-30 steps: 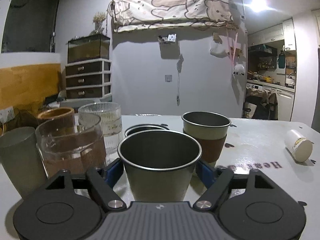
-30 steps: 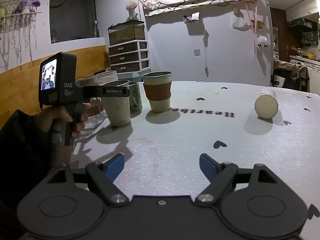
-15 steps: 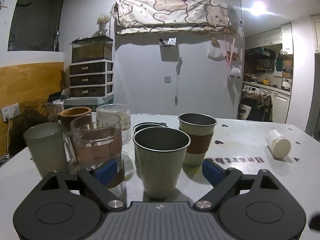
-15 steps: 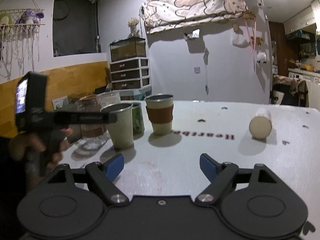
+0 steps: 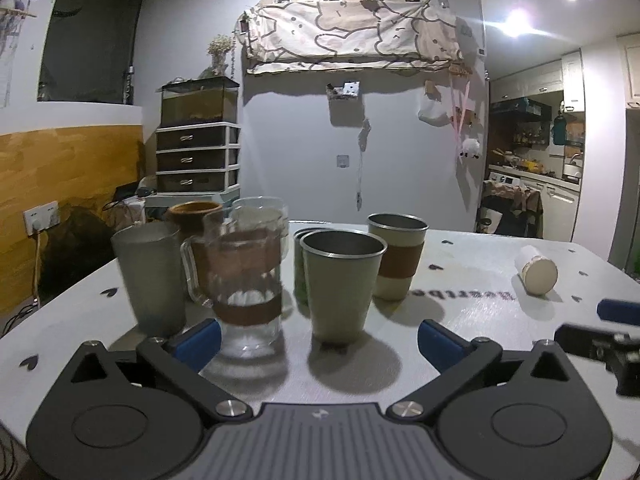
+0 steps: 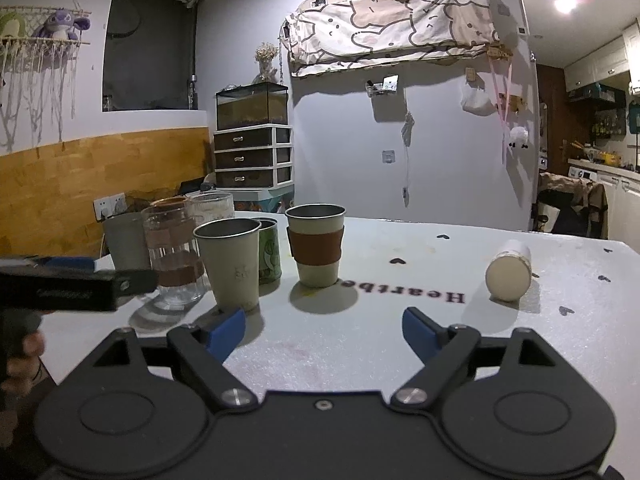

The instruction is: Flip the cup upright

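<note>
A white cup [image 5: 536, 269] lies on its side at the right of the white table [image 5: 472, 280], its flat end toward me; the right wrist view shows it too [image 6: 509, 276]. A plain steel cup [image 5: 341, 284] stands upright just ahead of my left gripper [image 5: 318, 342], which is open and empty, apart from it. The steel cup shows in the right wrist view [image 6: 231, 264]. My right gripper [image 6: 324, 330] is open and empty above the table [image 6: 400, 320], well short of the lying cup.
A cluster of upright vessels stands at the left: a steel cup with a brown sleeve [image 5: 397, 256], a glass mug [image 5: 242, 276], a frosted tumbler [image 5: 150, 276], a green tin [image 6: 269, 256] and a ribbed glass [image 5: 264, 210]. The left gripper [image 6: 76, 286] reaches in at left.
My left gripper has let go of the steel cup and drawn back from it; the cup stays upright. My right gripper has shifted slightly and the lying cup looks a little nearer.
</note>
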A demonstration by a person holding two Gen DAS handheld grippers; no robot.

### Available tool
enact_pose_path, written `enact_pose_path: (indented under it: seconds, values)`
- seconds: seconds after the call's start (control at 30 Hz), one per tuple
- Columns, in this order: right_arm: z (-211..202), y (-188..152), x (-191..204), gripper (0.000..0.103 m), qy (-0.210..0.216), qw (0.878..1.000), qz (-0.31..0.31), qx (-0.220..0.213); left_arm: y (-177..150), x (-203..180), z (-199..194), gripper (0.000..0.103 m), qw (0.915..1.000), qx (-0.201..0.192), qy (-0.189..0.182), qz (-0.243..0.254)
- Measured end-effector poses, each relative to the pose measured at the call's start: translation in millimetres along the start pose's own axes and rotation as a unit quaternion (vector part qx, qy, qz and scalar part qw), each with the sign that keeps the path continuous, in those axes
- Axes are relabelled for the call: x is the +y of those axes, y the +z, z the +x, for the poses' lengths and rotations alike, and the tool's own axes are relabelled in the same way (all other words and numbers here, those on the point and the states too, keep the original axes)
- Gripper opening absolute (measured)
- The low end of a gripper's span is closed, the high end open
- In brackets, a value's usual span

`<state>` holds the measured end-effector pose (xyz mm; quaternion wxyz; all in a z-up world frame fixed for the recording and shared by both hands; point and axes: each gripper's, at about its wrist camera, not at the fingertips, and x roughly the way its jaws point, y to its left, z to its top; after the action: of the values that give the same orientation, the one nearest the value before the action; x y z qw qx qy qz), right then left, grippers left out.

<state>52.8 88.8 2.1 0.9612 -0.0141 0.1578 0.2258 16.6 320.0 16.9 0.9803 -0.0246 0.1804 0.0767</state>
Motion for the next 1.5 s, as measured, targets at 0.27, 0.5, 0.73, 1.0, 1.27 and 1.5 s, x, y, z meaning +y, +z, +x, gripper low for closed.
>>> enact_pose_path:
  seconds: [0.27, 0.5, 0.73, 1.0, 1.27, 1.5]
  values:
    - [-0.5, -3.9, 2.3, 0.094, -0.012, 1.0, -0.007, 0.002, -15.5, 3.5, -18.6, 0.103, 0.9999, -0.006, 0.009, -0.001]
    - [0.8, -6.0, 4.7, 0.103, -0.022, 1.0, -0.013, 0.003, -16.6, 3.3, -26.1, 0.103, 0.9998, -0.015, 0.014, 0.004]
    - [1.3, -7.5, 5.2, 0.103, -0.024, 1.0, -0.014, 0.004, -17.5, 2.2, -27.1, 0.103, 0.9998, -0.015, 0.015, 0.003]
    - [0.7, -7.4, 4.3, 0.103, -0.026, 1.0, -0.014, 0.002, -19.2, 2.7, -28.1, 0.103, 0.9998, -0.013, 0.018, 0.0]
    - [0.9, -7.4, 4.8, 0.103, -0.027, 1.0, -0.014, 0.002, -19.4, 3.8, -27.7, 0.103, 0.9998, -0.013, 0.018, 0.0]
    - [0.8, -7.2, 4.4, 0.103, -0.027, 1.0, -0.014, 0.003, -19.8, 3.8, -27.9, 0.103, 0.9998, -0.012, 0.018, -0.001]
